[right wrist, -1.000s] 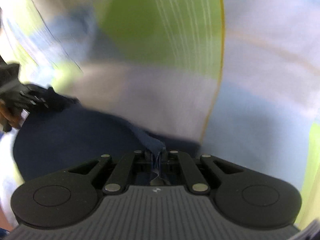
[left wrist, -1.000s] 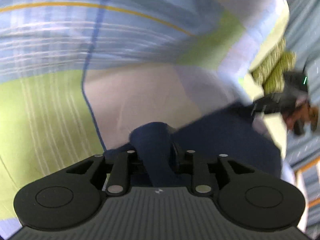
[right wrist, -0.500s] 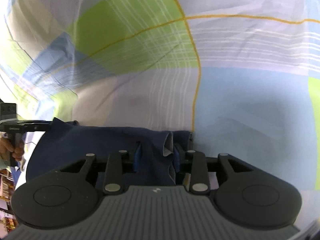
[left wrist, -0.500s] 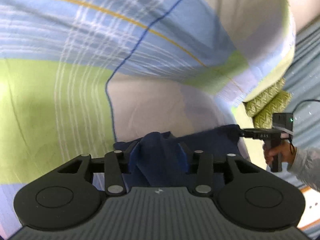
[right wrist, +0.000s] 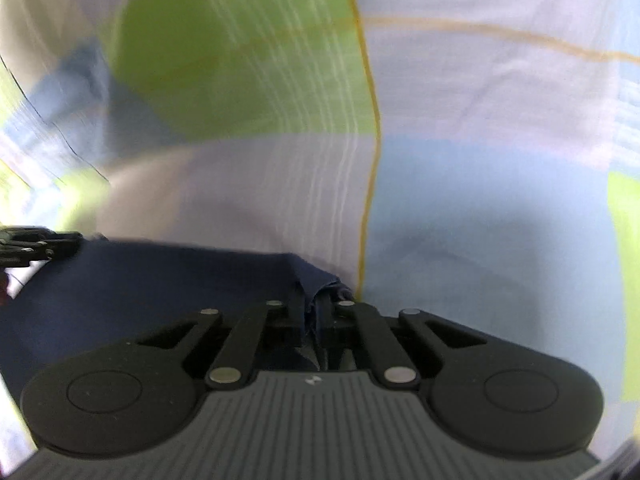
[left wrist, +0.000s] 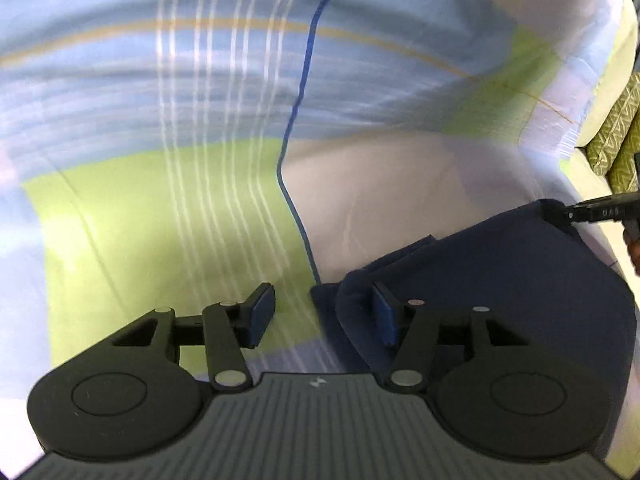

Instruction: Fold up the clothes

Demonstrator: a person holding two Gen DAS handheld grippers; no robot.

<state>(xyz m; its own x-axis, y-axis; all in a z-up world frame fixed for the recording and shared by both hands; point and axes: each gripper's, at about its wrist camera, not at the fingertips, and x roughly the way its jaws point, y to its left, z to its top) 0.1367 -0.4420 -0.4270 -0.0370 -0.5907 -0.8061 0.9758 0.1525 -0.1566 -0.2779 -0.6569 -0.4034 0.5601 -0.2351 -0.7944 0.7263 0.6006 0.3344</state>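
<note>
Navy garment lies on a plaid bedsheet patterned in blocks of light blue, lime green and pale lilac, with thin white stripes and single blue and orange lines running through it. In the left wrist view the cloth spreads across the lower right part of the sheet, its near corner bunched into a fold against the inner face of the right-hand finger of the left gripper. That gripper's jaws have just been opening and now stand apart; the blue pad on the other finger is clear of the fabric, with bare sheet showing in the gap, so nothing is pinched. At the far right edge of the same view the right gripper appears from the side, its tip at the far corner of the garment, with part of a hand behind it. A green patterned cushion sits beyond the sheet's right edge.

In the right wrist view the right gripper has its fingers closed tight on a gathered corner of the navy garment, which stretches away to the left across the sheet. The left gripper is blurred at the left edge, at the cloth's far end.
</note>
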